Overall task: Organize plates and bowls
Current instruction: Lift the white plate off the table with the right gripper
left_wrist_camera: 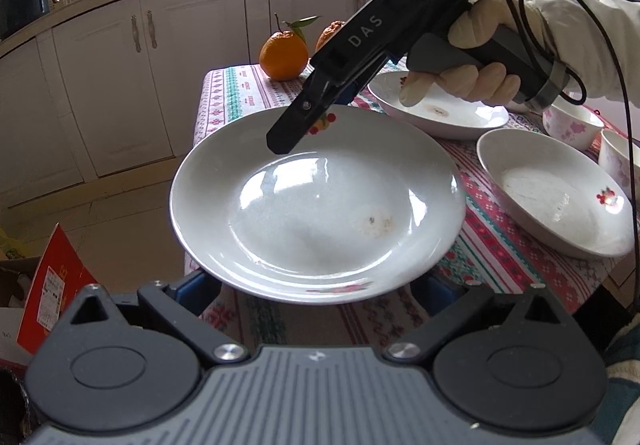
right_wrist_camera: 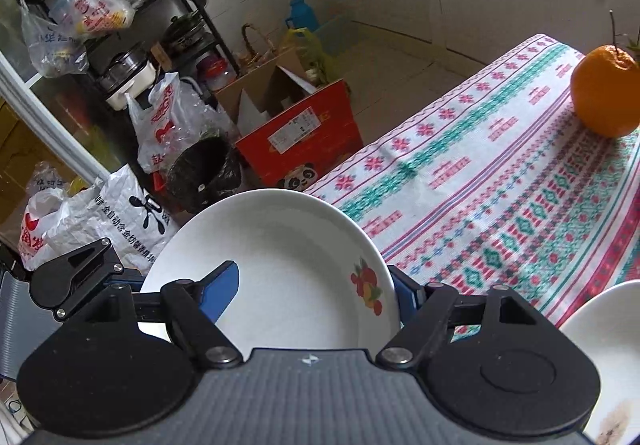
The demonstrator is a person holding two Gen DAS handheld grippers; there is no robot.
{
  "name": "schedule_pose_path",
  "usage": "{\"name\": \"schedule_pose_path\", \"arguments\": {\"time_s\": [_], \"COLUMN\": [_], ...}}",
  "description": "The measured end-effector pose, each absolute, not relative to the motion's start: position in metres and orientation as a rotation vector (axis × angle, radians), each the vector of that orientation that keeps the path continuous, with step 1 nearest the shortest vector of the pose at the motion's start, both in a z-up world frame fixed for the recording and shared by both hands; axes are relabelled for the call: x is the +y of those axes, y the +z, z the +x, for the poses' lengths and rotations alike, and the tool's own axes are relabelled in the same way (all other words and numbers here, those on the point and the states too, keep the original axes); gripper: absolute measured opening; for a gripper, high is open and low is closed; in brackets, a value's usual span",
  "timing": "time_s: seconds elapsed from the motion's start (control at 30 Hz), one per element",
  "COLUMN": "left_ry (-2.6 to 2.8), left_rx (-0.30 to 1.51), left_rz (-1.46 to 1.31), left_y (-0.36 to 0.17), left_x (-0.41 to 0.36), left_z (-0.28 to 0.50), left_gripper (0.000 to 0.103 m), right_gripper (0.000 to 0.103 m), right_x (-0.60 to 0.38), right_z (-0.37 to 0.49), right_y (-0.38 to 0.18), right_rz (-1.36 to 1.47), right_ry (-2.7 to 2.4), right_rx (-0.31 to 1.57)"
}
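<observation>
Your left gripper (left_wrist_camera: 316, 285) sits closest to the lens, its blue pads tucked under the near rim of a white plate (left_wrist_camera: 316, 205), one pad at each side of that rim; the plate hides the pads' tips, so you cannot tell whether these jaws press on it or merely stand apart beneath it. This plate is raised over the near corner of the tabletop (left_wrist_camera: 500, 245), which wears a patterned red, green and white cloth, and part of the plate overhangs the floor. Your right gripper (left_wrist_camera: 296, 125) reaches in from the upper right, held by your gloved right hand (left_wrist_camera: 476, 53), and its black finger lies over the far rim beside the fruit print. From the right wrist view, the right gripper (right_wrist_camera: 316, 297) has the plate (right_wrist_camera: 280, 277) between its jaws: the left blue pad (right_wrist_camera: 222, 289) lies on the plate's inner face, and the right pad is at the outer rim near the fruit print, so these jaws appear clamped on the plate. Behind it on the tabletop stand a second plate (left_wrist_camera: 440, 109) and a shallow bowl (left_wrist_camera: 552, 197), with a small flowered bowl (left_wrist_camera: 572, 125) further right. An orange (left_wrist_camera: 284, 57) with leaves rests at the far corner.
</observation>
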State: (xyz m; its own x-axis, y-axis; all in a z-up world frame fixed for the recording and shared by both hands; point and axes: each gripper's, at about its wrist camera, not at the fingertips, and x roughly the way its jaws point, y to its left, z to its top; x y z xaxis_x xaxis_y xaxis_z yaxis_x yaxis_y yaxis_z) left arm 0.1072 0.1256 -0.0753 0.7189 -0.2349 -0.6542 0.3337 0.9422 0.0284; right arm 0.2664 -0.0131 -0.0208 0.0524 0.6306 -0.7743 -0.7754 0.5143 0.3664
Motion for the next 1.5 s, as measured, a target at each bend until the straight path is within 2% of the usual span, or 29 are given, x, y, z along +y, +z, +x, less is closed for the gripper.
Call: {"name": "schedule_pose_path", "arguments": {"time_s": [0.4, 1.27, 1.5], "left_ry": [-0.347, -0.349, -0.348], "left_rx": [0.723, 0.716, 0.713], "left_rz": [0.171, 0.179, 0.180], "left_y": [-0.079, -0.075, -0.074], "left_x": [0.124, 0.124, 0.123], "left_z": [0.134, 0.139, 0.140], "left_gripper": [0.100, 0.100, 0.100], "right_gripper": [0.083, 0.083, 0.087], "right_x": [-0.018, -0.014, -0.011], "right_z": [0.290, 0.306, 0.304], "right_y": [-0.029, -0.037, -0.037], "right_rz": [-0.142, -0.177, -0.189], "right_ry": [1.014, 0.910, 0.906], "right_rx": [1.081, 1.044, 1.036]}}
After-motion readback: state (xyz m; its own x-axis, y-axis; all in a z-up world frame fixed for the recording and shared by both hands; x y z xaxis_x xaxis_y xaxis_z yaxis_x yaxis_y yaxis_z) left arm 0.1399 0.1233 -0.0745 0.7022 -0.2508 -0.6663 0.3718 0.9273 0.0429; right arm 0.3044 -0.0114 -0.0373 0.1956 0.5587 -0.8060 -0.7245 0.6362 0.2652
